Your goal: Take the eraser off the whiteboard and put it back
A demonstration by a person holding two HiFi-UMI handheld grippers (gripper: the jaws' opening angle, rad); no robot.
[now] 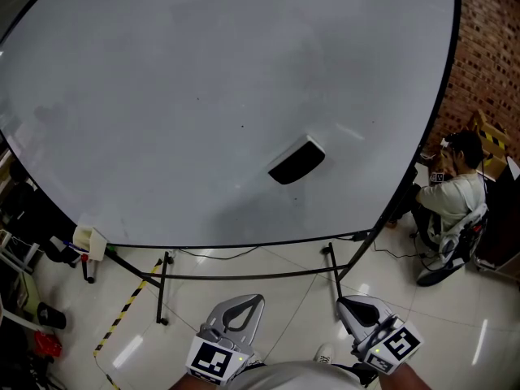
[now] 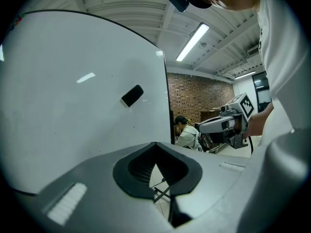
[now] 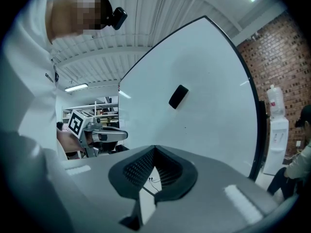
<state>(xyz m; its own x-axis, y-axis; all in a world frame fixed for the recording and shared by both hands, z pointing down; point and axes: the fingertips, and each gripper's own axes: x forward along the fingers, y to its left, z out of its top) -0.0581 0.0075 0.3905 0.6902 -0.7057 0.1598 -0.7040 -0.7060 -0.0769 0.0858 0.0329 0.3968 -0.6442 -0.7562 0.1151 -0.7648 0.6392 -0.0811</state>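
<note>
A black eraser (image 1: 296, 161) sticks tilted on the large whiteboard (image 1: 203, 96), right of its middle and in its lower half. My left gripper (image 1: 248, 300) and right gripper (image 1: 344, 303) hang side by side low in the head view, well short of the board. Both are shut with nothing between the jaws. In the left gripper view the eraser (image 2: 131, 95) shows above the closed left gripper (image 2: 155, 143), with the right gripper (image 2: 228, 125) off to the right. From the right gripper (image 3: 154, 148) the eraser (image 3: 178, 96) lies ahead and above, and the left gripper (image 3: 104, 136) is at the left.
The board stands on a black frame with legs (image 1: 162, 287) on a glossy tiled floor. A person (image 1: 455, 193) sits at the right by a brick wall. A small holder (image 1: 89, 242) hangs at the board's lower left corner. Yellow-black tape (image 1: 122, 315) marks the floor.
</note>
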